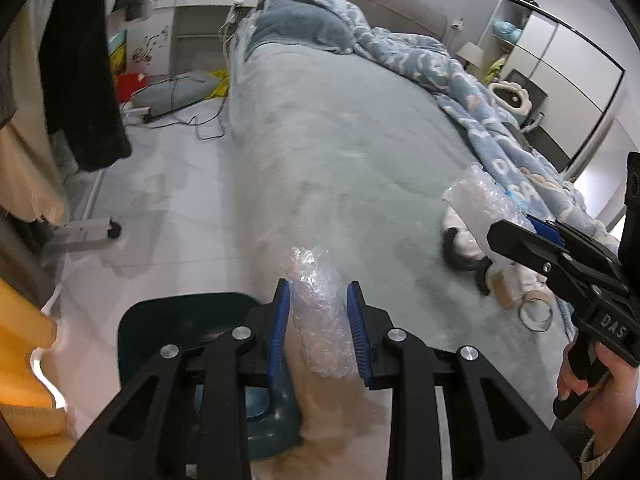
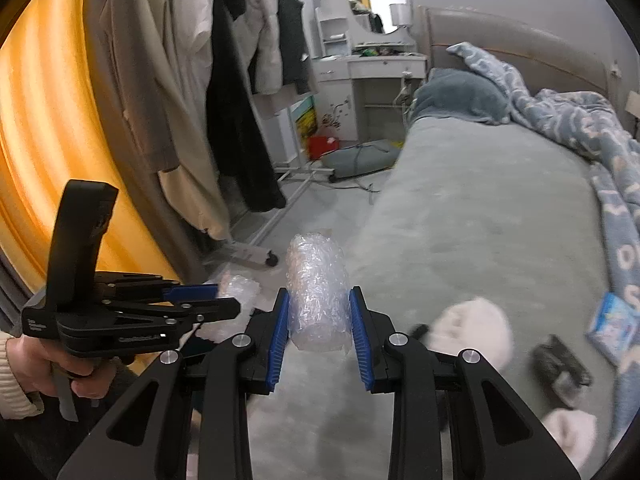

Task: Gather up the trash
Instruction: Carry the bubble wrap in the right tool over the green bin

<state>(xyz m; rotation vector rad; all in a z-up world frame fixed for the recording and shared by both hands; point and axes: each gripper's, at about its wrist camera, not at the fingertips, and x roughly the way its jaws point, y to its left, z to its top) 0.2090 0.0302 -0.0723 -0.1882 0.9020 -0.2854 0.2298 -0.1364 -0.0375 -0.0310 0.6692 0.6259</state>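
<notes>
In the left wrist view my left gripper (image 1: 318, 286) is shut on a crumpled wad of clear bubble wrap (image 1: 320, 328), held over the bed's near corner. Just beneath it on the floor stands a dark teal bin (image 1: 168, 320). At the right edge, my right gripper (image 1: 516, 226) is shut on a second wad of bubble wrap (image 1: 480, 196) above the bed. The right wrist view shows that right gripper (image 2: 318, 293) clamping its bubble wrap (image 2: 316, 264) between blue pads. To its left is the left gripper (image 2: 226, 297) with its own wrap (image 2: 240, 286).
A grey-blue bed (image 1: 340, 140) fills the middle, with a rumpled blue duvet (image 1: 460, 80) on the far side. Tape rolls (image 1: 534, 312), white fluffy slippers (image 2: 472, 332), a dark object (image 2: 560, 364) and a blue packet (image 2: 612, 324) lie on it. Hanging coats (image 2: 224, 100) and cables (image 1: 192, 116) border the floor.
</notes>
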